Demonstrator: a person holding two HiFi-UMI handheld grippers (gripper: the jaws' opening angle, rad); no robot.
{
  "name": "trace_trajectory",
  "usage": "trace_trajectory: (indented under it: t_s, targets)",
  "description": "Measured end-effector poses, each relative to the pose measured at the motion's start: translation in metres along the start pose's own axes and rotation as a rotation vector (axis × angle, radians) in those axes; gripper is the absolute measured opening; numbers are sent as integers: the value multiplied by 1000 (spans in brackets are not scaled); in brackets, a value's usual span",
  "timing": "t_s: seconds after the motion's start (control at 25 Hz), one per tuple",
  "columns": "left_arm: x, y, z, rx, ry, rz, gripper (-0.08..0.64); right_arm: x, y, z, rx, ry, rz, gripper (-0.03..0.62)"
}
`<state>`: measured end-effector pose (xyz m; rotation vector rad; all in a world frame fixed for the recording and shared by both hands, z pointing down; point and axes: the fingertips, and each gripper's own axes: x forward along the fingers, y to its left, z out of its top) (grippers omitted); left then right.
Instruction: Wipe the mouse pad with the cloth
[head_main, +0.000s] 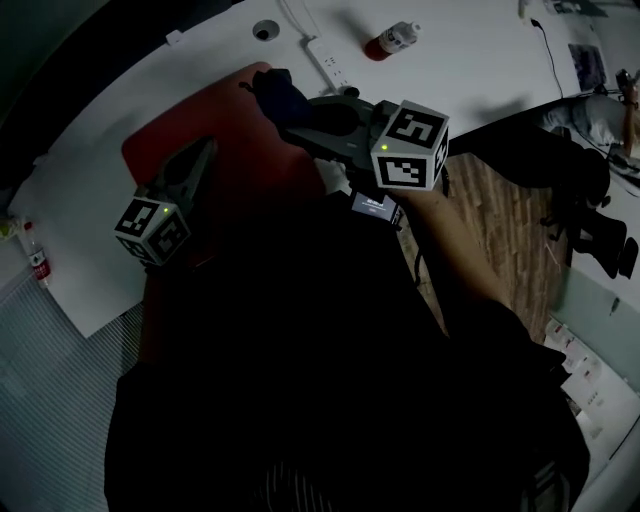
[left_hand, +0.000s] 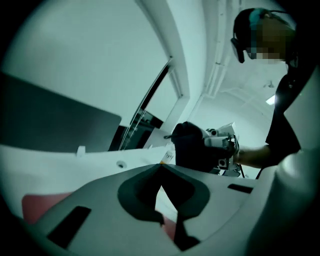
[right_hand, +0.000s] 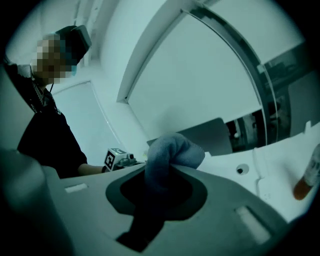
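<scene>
Right gripper (right_hand: 160, 174) clamped on cloth (right_hand: 172, 150); left gripper (head_main: 205, 152), apparently closed and empty, at cloth's 7 o'clock, over mouse pad (head_main: 200, 110).

An office: white desk (head_main: 200, 80) with power strip (head_main: 325, 62) (and cable grommet (head_main: 266, 30)).

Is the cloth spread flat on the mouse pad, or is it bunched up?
Bunched up. The cloth sits as a rounded wad clamped between the jaws of the right gripper, not laid flat.
</scene>
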<state>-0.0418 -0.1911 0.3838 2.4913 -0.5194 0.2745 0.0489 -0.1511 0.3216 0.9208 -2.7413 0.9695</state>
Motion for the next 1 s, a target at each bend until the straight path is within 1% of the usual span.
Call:
trace_trajectory:
  t_s: [0.08,0.2,0.24,0.32,0.4,0.52,0.6,0.72,0.88,1.0]
  targets:
    - [-1,-22,23,85,-13,-49,8,-12,10,10,-55,-26,-45,60]
    - [-6,-44,46,228,9,-109,8,-21,25,17,-125,-22,-74,60]
    - [-9,-48,52,260,10,-123,8,-23,28,20,-134,-25,-86,60]
    - [-13,-56,58,292,5,-161,8,-24,33,22,-145,-31,-115,60]
    - [-13,-58,57,296,4,-197,8,-23,37,22,-151,-39,-144,60]
    - [-10,-56,58,273,-24,-203,8,-19,46,19,-156,-38,-169,60]
    - [-9,-67,59,255,-58,-233,8,-21,54,16,-165,-19,-182,60]
    - [-13,-82,54,237,-60,-273,8,-22,63,15,-173,-9,-190,60]
    - [-21,-84,48,228,-52,-280,8,-19,73,13,-190,-11,-186,60]
    - [-27,-84,45,240,-44,-273,8,-20,79,10,-193,-13,-183,60]
